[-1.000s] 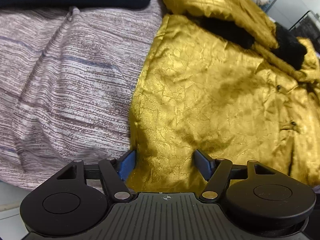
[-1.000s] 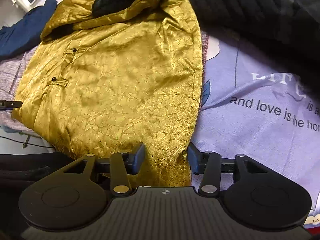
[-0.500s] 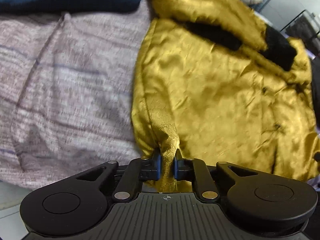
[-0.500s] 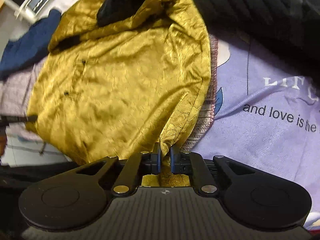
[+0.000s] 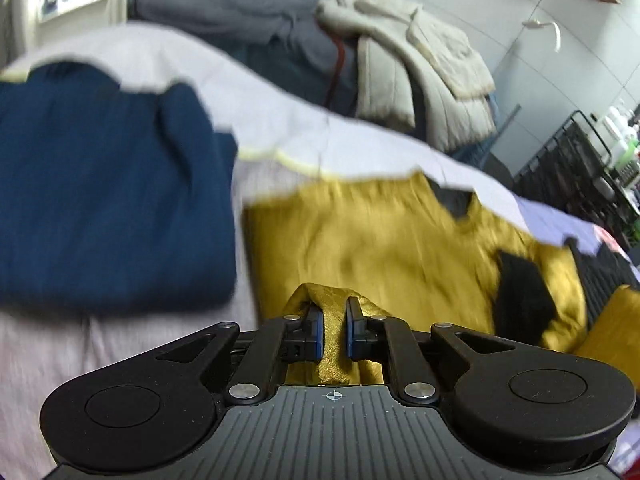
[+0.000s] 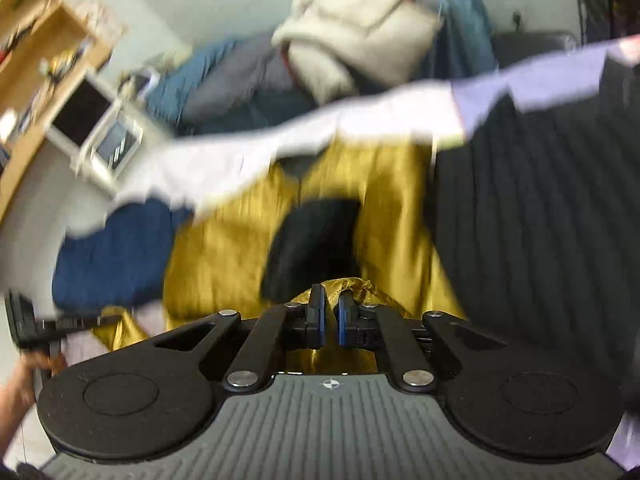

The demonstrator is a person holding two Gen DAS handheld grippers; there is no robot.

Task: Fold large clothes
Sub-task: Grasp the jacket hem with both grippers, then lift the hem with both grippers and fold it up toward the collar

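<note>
left gripper [image 5: 333, 322]: pinched nearly closed on a bunched fold of the gold jacket [image 5: 400, 248]; cloth fills the narrow gap between the blue pads [image 5: 317, 330] and spills back over the body.
right gripper [image 6: 329, 311]: same, blue pads [image 6: 317, 312] almost together with a ridge of gold jacket [image 6: 224, 256] clamped between them.
jacket, left view: rest of it lies spread on the bed ahead of the gripper; black lining patch [image 5: 520, 292] to the right; view blurred.
jacket, right view: spreads ahead and to the left; black lining [image 6: 312, 240] just beyond the fingertips; heavy blur.
navy garment [image 5: 112, 208]: left of the jacket, edges just beside each other.
bed cover [image 5: 260, 112]: pale lilac-white, under both garments; striped grey part [image 5: 120, 360] near left.
black quilted item [image 6: 540, 208]: right of the jacket in the right view, touching its edge.
background: cream padded coat [image 5: 420, 68] piled on grey clothes [image 5: 240, 12] behind the bed; black rack [image 5: 580, 168] far right; wooden shelf [image 6: 44, 44] upper left in the right view.
</note>
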